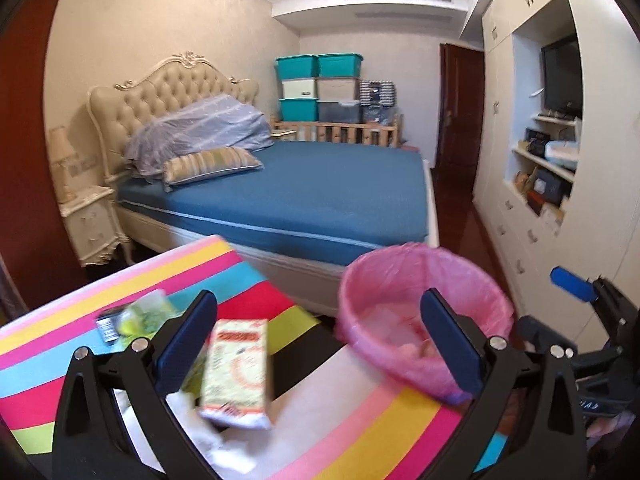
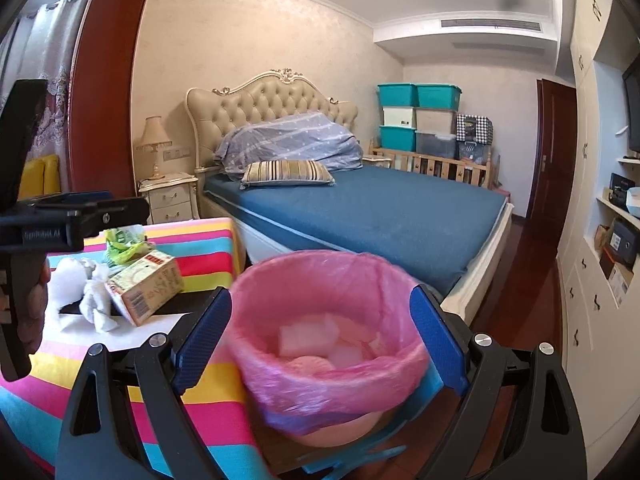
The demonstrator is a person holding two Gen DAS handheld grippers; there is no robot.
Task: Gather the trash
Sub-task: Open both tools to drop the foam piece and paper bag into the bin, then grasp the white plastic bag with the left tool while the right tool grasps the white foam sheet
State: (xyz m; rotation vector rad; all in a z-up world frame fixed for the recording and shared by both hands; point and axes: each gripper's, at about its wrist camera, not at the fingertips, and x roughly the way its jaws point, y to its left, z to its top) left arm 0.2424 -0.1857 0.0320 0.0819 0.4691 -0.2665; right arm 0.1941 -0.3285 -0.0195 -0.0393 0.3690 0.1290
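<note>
Trash lies on the striped tabletop [image 1: 352, 432] beside the pink bin [image 2: 320, 312], and the bin is the spot to measure everything from. A small carton [image 1: 236, 372] with red and green print sits to the left of the bin, a little way off, not touching it. In the left wrist view its long side runs away from the camera, toward the bed [image 1: 320, 196]. The left gripper [image 1: 318, 348] is spread wide with nothing in it, and the carton sits just in front of it, close to its left finger. So the left gripper is the nearer one, and I think it would need to slide a bit to the left to get the carton in the middle. White crumpled tissue [image 2: 94, 296] lies right beside the carton, on the side away from the bin, and seems to touch it. A green wrapper [image 2: 122, 242] lies past the carton, farther from the bin. A dark little packet [image 1: 107, 325] lies next to the wrapper. The right gripper [image 2: 320, 340] is also spread wide and holds nothing. The bin stands right in front of it, between its two fingers in the picture, but I cannot tell if they touch it. The bin has a pink bag over its rim. Inside are some pale, flat pieces at the bottom, and there is lots of room left.
</note>
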